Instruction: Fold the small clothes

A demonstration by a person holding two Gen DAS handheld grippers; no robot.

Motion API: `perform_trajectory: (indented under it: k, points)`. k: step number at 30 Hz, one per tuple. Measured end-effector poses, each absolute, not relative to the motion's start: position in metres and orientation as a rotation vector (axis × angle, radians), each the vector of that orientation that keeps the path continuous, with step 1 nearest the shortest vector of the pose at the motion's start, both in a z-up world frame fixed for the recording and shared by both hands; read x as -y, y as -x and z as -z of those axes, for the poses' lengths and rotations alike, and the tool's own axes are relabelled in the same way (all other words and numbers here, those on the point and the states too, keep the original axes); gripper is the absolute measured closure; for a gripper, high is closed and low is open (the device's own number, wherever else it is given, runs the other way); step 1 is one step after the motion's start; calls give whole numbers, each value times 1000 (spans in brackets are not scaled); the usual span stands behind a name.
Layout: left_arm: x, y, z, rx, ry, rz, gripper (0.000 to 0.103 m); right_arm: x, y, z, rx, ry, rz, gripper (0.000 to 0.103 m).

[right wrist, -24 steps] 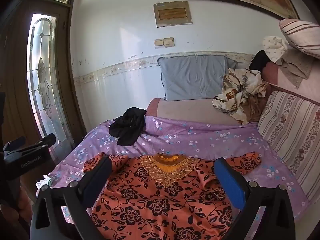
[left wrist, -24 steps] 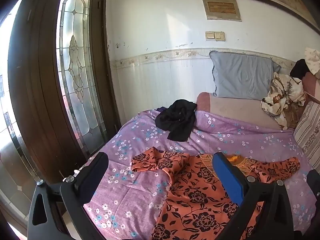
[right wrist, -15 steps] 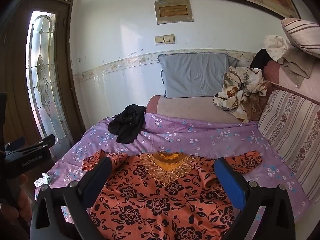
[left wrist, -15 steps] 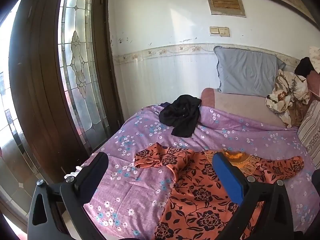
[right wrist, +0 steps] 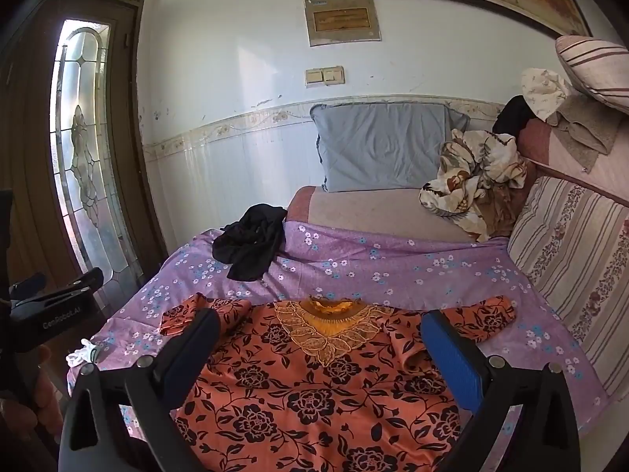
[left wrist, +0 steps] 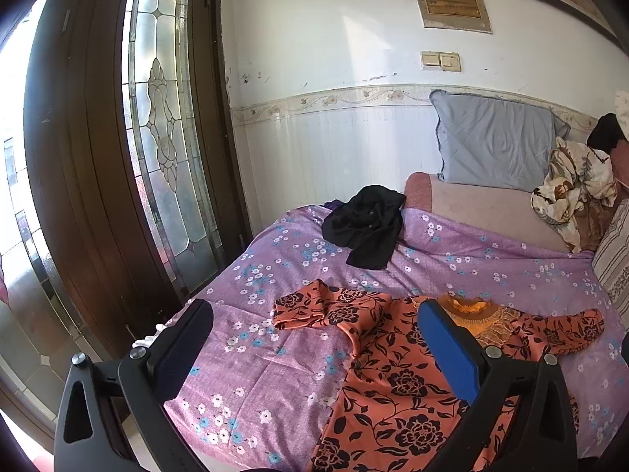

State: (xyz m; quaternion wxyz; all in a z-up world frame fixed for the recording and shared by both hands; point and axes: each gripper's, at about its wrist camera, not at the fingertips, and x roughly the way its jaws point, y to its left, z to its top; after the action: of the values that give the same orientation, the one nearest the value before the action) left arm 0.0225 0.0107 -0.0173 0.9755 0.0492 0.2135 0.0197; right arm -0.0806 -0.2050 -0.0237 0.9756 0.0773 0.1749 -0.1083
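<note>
The left gripper has its jaws spread wide with nothing between them; its black finger pad sits over the purple floral bedsheet and its blue finger pad over the left shoulder area of the orange blouse with black flower print. It hangs above the near left part of the bed, clear of the cloth, angled slightly down toward the far wall.

The right gripper is likewise wide open and empty, its jaws framing the garment's gold embroidered neckline (the collar lies between the two pads in this view). It is held level over the near middle of the bed, not touching the fabric as far as can be seen. At the left edge of the right wrist view the body of the other gripper shows, with part of the person's hand wrapped around it.

The blouse lies face up and mostly flat on the near half of the sheet, neckline toward the far wall. Its right sleeve stretches out to the right; its left sleeve is bunched and folded back on itself.

Further off, a crumpled black garment rests at the far left of the sheet. Behind it a grey pillow leans on the wall, with a cream and brown patterned cloth bundle to its right.
</note>
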Motion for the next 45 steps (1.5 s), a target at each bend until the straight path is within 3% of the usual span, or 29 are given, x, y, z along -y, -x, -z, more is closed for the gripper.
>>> perform_trajectory:
  k: [45]
  points:
    - [-19,-33,30,-461,-105,-42,0,203,56,33,-415,-163,192,0]
